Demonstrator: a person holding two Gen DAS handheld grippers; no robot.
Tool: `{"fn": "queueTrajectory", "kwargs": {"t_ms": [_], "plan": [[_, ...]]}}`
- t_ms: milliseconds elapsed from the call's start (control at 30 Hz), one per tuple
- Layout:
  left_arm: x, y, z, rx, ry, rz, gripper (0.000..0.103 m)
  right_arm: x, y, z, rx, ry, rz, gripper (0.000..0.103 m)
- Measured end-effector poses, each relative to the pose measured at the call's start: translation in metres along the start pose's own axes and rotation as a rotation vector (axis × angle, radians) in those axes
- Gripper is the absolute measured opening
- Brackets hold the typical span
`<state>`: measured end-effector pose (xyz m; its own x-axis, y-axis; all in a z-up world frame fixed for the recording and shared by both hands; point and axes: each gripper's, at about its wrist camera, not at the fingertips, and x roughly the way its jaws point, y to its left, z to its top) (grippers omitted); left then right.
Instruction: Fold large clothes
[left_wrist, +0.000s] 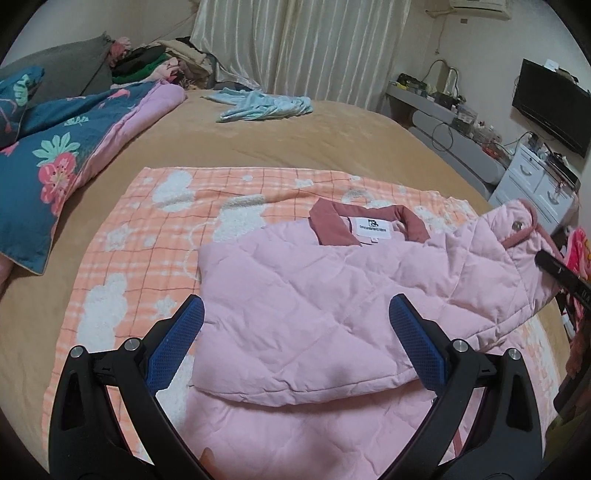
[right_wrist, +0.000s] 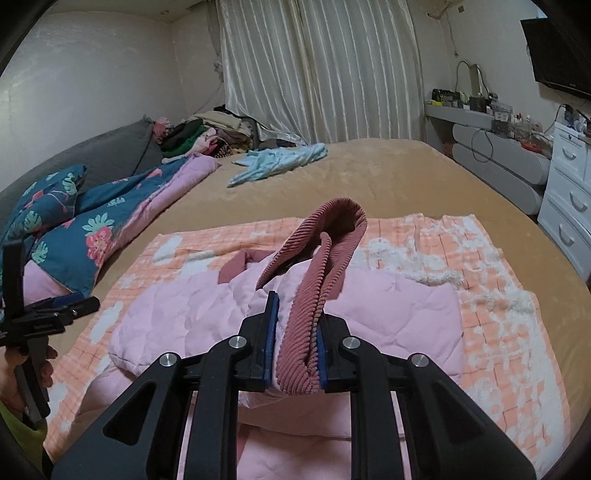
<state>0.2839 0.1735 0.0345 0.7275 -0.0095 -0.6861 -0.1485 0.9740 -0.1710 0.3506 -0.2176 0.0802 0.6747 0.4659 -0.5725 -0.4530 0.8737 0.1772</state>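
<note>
A pink quilted jacket (left_wrist: 314, 302) with a dusty-rose collar (left_wrist: 332, 225) lies on an orange checked blanket (left_wrist: 147, 236) on the bed. My left gripper (left_wrist: 295, 332) is open and empty, its blue pads hovering over the jacket's left part. My right gripper (right_wrist: 295, 347) is shut on the jacket's rose corduroy cuff (right_wrist: 314, 295) and holds the sleeve lifted above the jacket body (right_wrist: 184, 306). In the left wrist view the lifted sleeve (left_wrist: 498, 258) rises at the right, with the right gripper's black finger (left_wrist: 554, 267) at its edge. The left gripper (right_wrist: 55, 314) also shows at the right wrist view's left edge.
The bed has a tan cover (left_wrist: 295, 140). A blue floral quilt (left_wrist: 55, 147) lies at the left, a light-blue garment (left_wrist: 262, 105) at the far side, a clothes pile (left_wrist: 159, 62) by the curtain. White drawers (right_wrist: 569, 206) and a shelf (right_wrist: 498, 147) stand to the right.
</note>
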Motion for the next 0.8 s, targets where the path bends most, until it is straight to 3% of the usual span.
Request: {"fn": "queueTrajectory", "kwargs": {"t_ms": [533,733,800], "plan": [[0.032,-0.012,-0.011,0.012,0.062,-0.013,0.094,0.030,-0.026,-0.036,0.060,0.097,-0.047,0.019],[0.046,-0.026,-0.020,0.032,0.098,-0.030,0.094,0.036,-0.031,-0.043,0.081,0.134,-0.049,0.024],[0.050,-0.030,-0.023,0.032,0.112,-0.041,0.094,0.039,-0.030,-0.045,0.072,0.151,-0.056,0.033]]}}
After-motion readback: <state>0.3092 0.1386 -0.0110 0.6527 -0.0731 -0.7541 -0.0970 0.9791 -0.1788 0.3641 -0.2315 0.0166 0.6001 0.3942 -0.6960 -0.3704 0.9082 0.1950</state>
